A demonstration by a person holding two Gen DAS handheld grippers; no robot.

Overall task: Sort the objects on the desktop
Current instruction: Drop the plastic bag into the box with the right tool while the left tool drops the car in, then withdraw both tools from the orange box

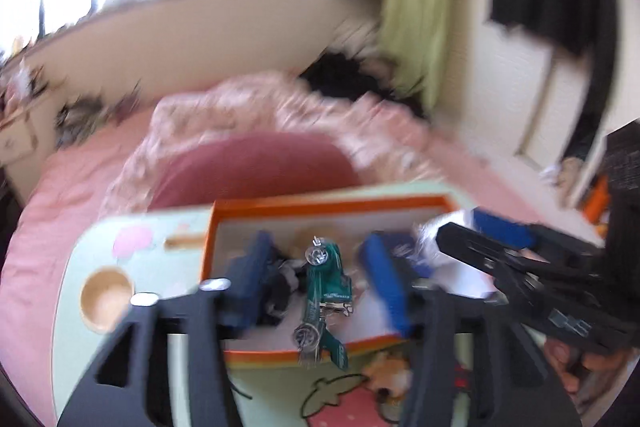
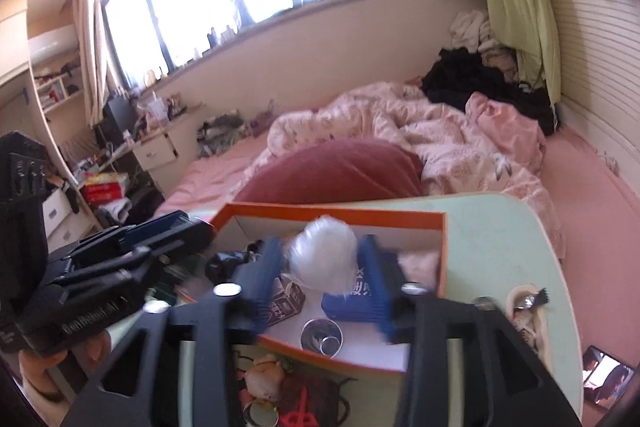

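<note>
- Left tongs (image 1: 320, 283): blue pads part-way apart, nothing pinched between them. They hang above the near half of the orange tray (image 1: 332, 202).
- Right tongs (image 2: 320, 279): pads likewise apart. A crumpled clear plastic wad (image 2: 323, 251) shows between them, but the pads do not visibly press it; I cannot tell whether it is at pad level or lying lower in the tray. Read as not gripping.
- Still outside the tray, on the table's near edge: a small plush keyring (image 2: 264, 379) and a red scissors-like item (image 2: 298, 417). To be sorted, in my judgement.
- Key relation: the green toy car (image 1: 324, 291) lies directly under the gap of the left tongs, long axis running near-to-far in line with the fingers, its rear overhanging the tray's near wall. The left hand is the nearer one. A side-on pinch across the narrow body looks suitable.
- Further in the tray: a small glass cup (image 2: 321, 337) by the near wall, a blue packet (image 2: 356, 301) under the right tongs, a dark printed carton (image 2: 286, 301).
- Table (image 2: 492, 239), left edge: recessed round cup holder (image 1: 106, 299). Right edge: another tray with a small brush-like item (image 2: 528, 303).
- Beyond the far edge: a bed with a red pillow (image 2: 332, 171).
</note>
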